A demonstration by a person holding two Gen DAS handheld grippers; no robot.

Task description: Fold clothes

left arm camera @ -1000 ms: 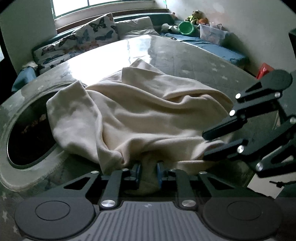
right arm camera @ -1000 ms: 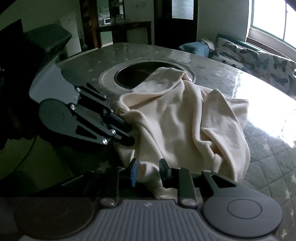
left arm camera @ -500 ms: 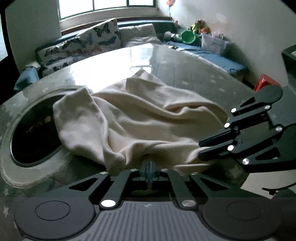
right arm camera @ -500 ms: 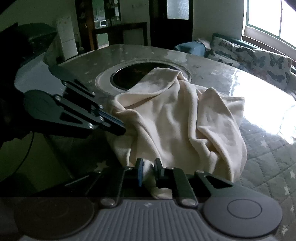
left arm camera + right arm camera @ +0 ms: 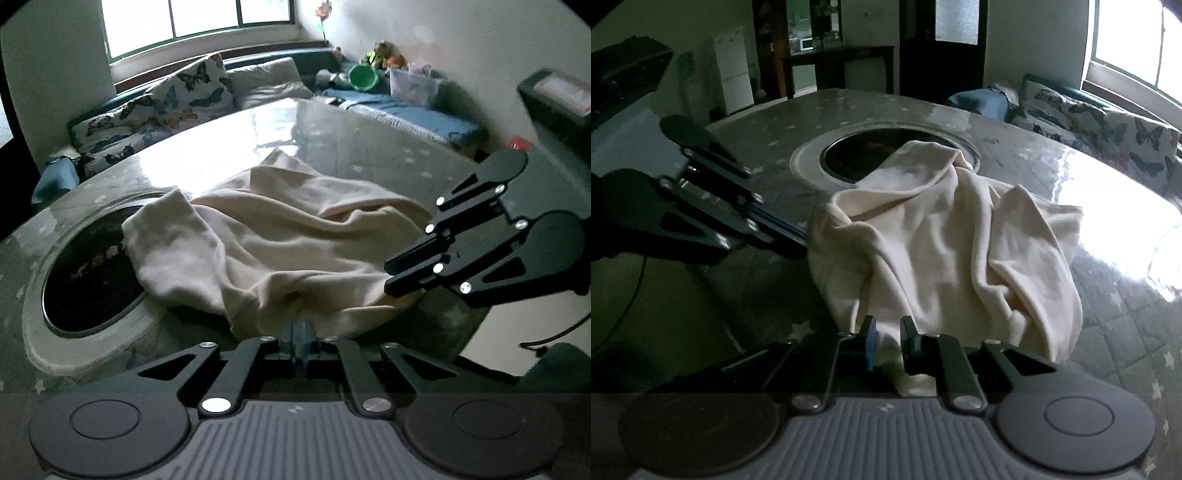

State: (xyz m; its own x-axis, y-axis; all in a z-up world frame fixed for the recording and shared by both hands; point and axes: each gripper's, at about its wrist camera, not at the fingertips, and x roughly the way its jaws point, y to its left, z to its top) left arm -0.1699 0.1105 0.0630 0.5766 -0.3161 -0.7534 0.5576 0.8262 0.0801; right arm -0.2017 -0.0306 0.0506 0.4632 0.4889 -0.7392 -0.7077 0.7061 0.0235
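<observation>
Cream cloth (image 5: 295, 236) is pinched at its near edge by both grippers. In the lower middle of the left wrist view, the left gripper (image 5: 297, 330) has its jaws pressed together on a small fold of the fabric. In the lower middle of the right wrist view, the right gripper (image 5: 886, 338) has its jaws a little apart and opening slightly, with a strip of the cloth's edge between the pads, which touch it. From these two points the cloth spreads in loose wrinkles over the table (image 5: 1108, 314), which has a grey quilted cover with stars. Its far corner lies over the round dark hole (image 5: 85, 280) in the tabletop. Behind the table stands a sofa with butterfly cushions (image 5: 177, 99).
</observation>
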